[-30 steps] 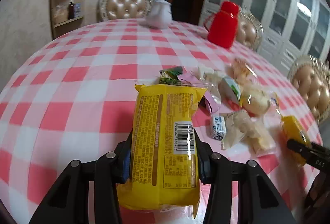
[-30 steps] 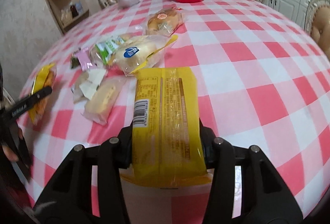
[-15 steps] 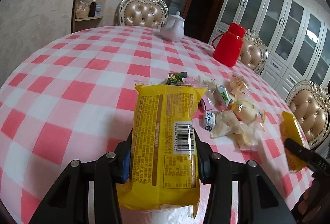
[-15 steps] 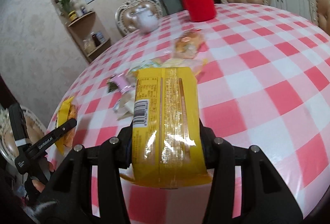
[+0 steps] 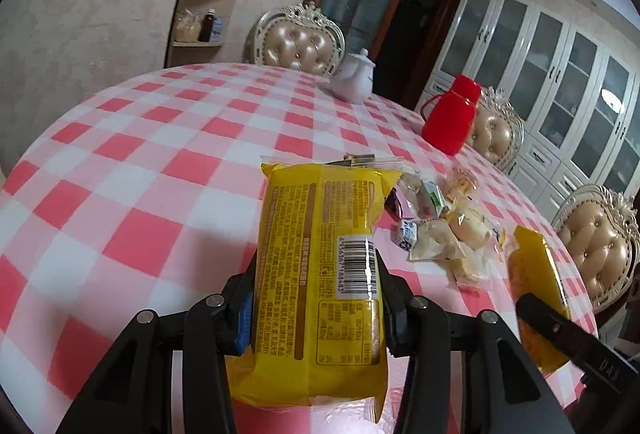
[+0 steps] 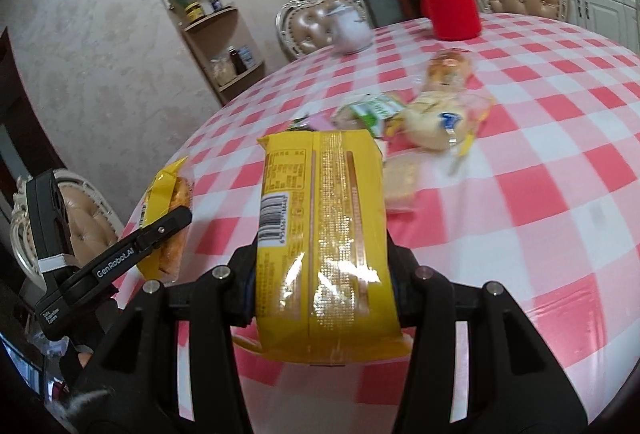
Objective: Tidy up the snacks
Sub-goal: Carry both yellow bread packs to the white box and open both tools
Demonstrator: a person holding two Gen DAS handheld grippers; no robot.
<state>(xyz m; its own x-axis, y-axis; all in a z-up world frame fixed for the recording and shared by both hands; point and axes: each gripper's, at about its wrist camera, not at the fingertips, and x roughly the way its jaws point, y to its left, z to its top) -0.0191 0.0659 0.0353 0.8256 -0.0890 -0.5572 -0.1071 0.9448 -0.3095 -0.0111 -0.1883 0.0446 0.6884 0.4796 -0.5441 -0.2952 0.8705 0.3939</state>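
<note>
My left gripper (image 5: 316, 298) is shut on a yellow snack packet (image 5: 320, 258), barcode side up, held above the near edge of the checked table (image 5: 160, 154). My right gripper (image 6: 320, 266) is shut on a second yellow snack packet (image 6: 324, 218), also lifted above the table. Each gripper shows in the other's view: the right one with its packet (image 5: 536, 298) at the right, the left one with its packet (image 6: 168, 210) at the left. A pile of loose wrapped snacks (image 5: 448, 230) lies mid-table between them, also in the right wrist view (image 6: 420, 114).
A red thermos (image 5: 452, 118) and a white teapot (image 5: 356, 82) stand at the table's far side. Padded chairs (image 5: 300, 42) ring the table. A corner shelf (image 5: 204, 14) and white cabinets (image 5: 560, 74) line the walls.
Both grippers have risen and pulled back from the table with their packets; the table and snack pile look farther and lower than a second ago.
</note>
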